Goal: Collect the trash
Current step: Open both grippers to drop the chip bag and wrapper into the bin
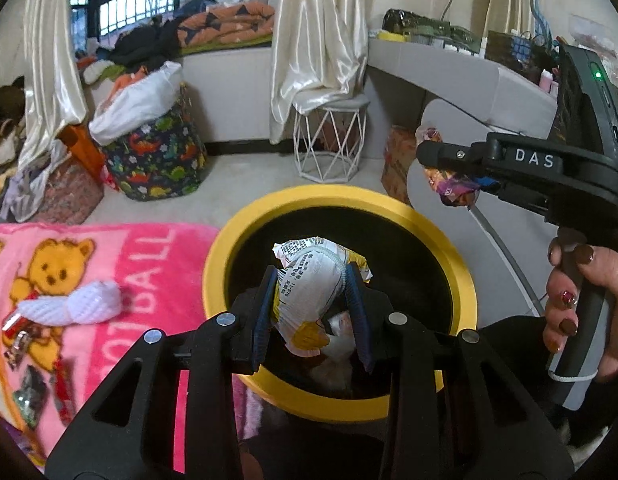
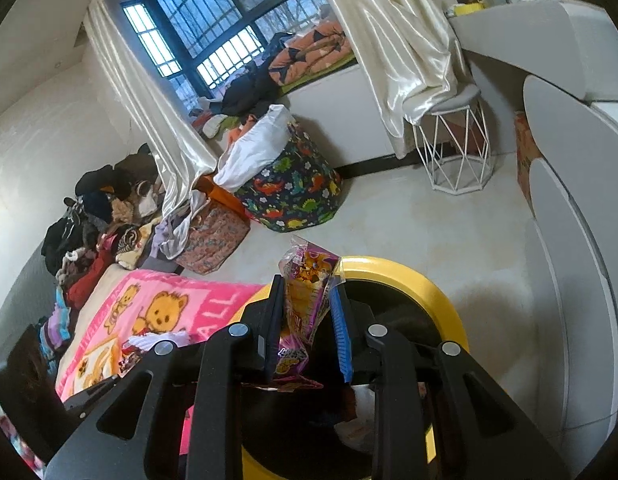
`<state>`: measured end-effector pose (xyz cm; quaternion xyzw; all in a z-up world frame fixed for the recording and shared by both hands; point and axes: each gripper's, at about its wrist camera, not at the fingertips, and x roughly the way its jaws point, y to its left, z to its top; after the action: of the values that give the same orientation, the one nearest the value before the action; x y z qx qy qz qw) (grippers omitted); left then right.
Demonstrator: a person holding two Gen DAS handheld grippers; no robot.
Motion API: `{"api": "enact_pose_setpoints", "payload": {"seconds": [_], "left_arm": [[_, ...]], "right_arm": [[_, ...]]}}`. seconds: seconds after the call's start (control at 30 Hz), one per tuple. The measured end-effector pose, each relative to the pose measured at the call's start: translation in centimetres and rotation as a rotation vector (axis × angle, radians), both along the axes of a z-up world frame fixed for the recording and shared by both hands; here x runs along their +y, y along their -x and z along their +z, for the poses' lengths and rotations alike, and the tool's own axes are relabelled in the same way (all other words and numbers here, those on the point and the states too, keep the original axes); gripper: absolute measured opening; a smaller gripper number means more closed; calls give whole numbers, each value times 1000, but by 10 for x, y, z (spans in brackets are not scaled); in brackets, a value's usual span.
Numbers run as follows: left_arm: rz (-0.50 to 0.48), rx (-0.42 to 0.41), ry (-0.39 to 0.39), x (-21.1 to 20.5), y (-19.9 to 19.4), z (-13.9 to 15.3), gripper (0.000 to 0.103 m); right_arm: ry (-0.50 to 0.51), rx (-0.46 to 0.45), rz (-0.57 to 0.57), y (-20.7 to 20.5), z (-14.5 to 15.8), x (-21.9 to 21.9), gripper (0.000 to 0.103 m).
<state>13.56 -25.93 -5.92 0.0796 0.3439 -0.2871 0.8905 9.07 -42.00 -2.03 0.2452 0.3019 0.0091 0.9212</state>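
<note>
My left gripper (image 1: 311, 280) is shut on a crumpled white snack bag (image 1: 309, 284) with printed text and yellow marks, held over the mouth of a yellow-rimmed black bin (image 1: 461, 280). Other wrappers lie in the bin's bottom. My right gripper (image 2: 307, 298) is shut on a purple and orange snack wrapper (image 2: 309, 280) above the bin's rim (image 2: 441, 296). In the left wrist view that gripper (image 1: 423, 152) comes in from the right, held by a hand (image 1: 589, 308), with the wrapper (image 1: 453, 186) hanging from it.
A pink bear blanket (image 1: 121, 264) on the bed left of the bin carries a white knitted sock (image 1: 77, 302) and small wrappers (image 1: 27, 396). A dinosaur-print basket (image 1: 157, 156), a white wire stool (image 1: 329, 140) and a grey curved desk (image 1: 449, 64) stand beyond.
</note>
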Motion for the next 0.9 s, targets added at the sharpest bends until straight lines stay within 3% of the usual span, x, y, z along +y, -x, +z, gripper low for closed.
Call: {"api": "enact_pose_setpoints", "payload": {"seconds": [0.33, 0.47, 0.6, 0.67, 0.7, 0.8, 0.9], "left_arm": [[-6, 109, -12, -9, -19, -19, 28], [-1, 136, -10, -10, -23, -24, 31], [32, 139, 15, -4, -24, -23, 60], [47, 142, 27, -1, -24, -23, 66], [53, 143, 34, -1, -24, -22, 68], [73, 126, 64, 5, -19, -17, 91], [106, 100, 84, 12, -14, -11, 92]], "right_arm": [[-77, 64, 33, -12, -19, -9, 23], [-97, 88, 49, -17, -23, -7, 31], [-100, 113, 36, -19, -28, -8, 48], [-106, 120, 20, -19, -30, -8, 57], [-107, 121, 16, -19, -30, -8, 58], [-85, 122, 1, -19, -30, -5, 60], [-39, 116, -28, -17, -27, -1, 78]]}}
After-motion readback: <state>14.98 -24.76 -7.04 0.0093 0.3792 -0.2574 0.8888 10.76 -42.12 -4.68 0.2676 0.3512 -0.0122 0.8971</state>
